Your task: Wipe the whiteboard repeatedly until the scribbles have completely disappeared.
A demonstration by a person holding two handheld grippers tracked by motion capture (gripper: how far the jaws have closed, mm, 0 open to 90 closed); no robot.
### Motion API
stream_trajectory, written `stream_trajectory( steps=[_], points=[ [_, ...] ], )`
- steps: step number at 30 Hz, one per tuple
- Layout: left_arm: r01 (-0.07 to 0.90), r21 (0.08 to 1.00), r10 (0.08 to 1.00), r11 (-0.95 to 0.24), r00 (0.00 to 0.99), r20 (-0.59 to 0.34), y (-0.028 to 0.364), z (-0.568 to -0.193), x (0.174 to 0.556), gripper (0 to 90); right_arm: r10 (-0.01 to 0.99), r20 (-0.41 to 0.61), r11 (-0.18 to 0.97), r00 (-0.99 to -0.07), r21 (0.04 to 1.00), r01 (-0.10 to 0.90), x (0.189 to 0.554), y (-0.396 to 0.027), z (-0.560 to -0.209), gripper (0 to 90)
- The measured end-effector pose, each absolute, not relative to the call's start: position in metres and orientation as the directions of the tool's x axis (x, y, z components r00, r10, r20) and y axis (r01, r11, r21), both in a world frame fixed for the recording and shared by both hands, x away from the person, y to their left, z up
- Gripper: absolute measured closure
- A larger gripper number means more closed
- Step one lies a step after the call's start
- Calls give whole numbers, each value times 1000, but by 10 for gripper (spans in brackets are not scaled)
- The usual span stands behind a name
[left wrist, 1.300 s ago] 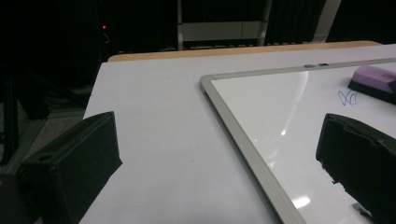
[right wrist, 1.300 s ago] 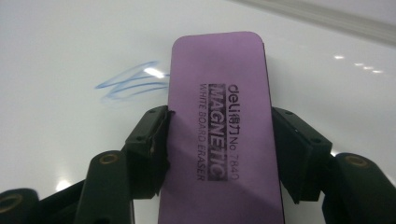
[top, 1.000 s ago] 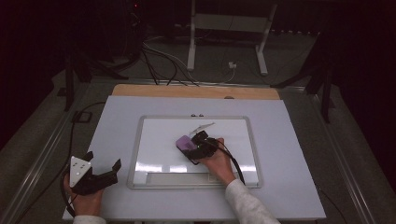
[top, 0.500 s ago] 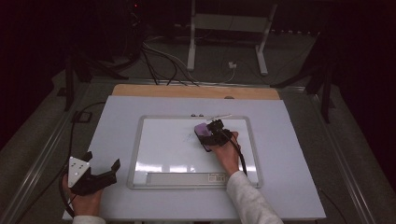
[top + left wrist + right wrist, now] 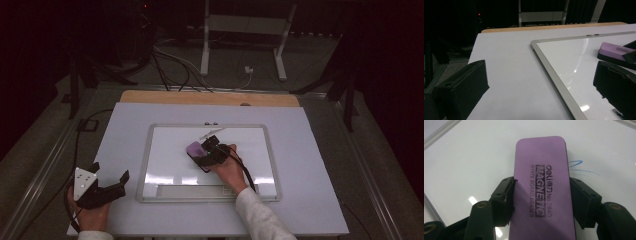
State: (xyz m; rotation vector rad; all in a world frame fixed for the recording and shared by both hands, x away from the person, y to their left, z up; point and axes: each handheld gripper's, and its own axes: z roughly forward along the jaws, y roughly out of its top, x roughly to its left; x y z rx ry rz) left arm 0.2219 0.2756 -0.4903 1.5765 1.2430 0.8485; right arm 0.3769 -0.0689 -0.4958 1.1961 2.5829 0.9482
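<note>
**K:** Right gripper view: right claw (image 5: 541,202) clamped on both long sides of the purple eraser (image 5: 542,185), which sits flat on the whiteboard (image 5: 474,157). Blue marker stroke (image 5: 576,165) just beside its right edge.

**M:** Then sweep sideways over that stroke, felt kept flat, even pressure, no tilt. Left?

**K:** Left claw (image 5: 107,187) open, holding nothing, parked on the worktop (image 5: 125,130) off the board's left frame. Could pin the frame if the board slides.

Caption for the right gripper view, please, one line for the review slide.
Right gripper clamps a purple magnetic whiteboard eraser flat on the whiteboard, beside faint blue marker strokes.
</note>
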Motion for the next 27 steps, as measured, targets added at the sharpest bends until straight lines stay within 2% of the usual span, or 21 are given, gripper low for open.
stream_trajectory(
  steps=[3, 9, 12, 16, 23, 27],
  points=[
    [328, 943, 968, -59, 248, -26, 276, -490, 222, 4, 779, 111, 440, -617, 604, 665, 385, -77, -496, 407],
    [330, 942, 968, -59, 249, -27, 276, -490, 222, 4, 895, 89, 298, -437, 610, 734, 404, -104, -497, 407],
    [328, 943, 968, -58, 251, -27, 276, -490, 222, 4, 909, 100, 266, -405, 610, 746, 405, -107, -497, 406],
    [330, 942, 967, -63, 253, -24, 274, -490, 223, 4, 879, 107, 314, -465, 604, 732, 400, -95, -497, 406],
    [332, 942, 968, -59, 250, -27, 275, -491, 223, 4, 717, 115, 502, -688, 601, 623, 378, -61, -496, 406],
    [327, 943, 968, -61, 251, -24, 275, -490, 222, 4, 720, 111, 500, -685, 602, 623, 381, -60, -496, 406]
  ],
)
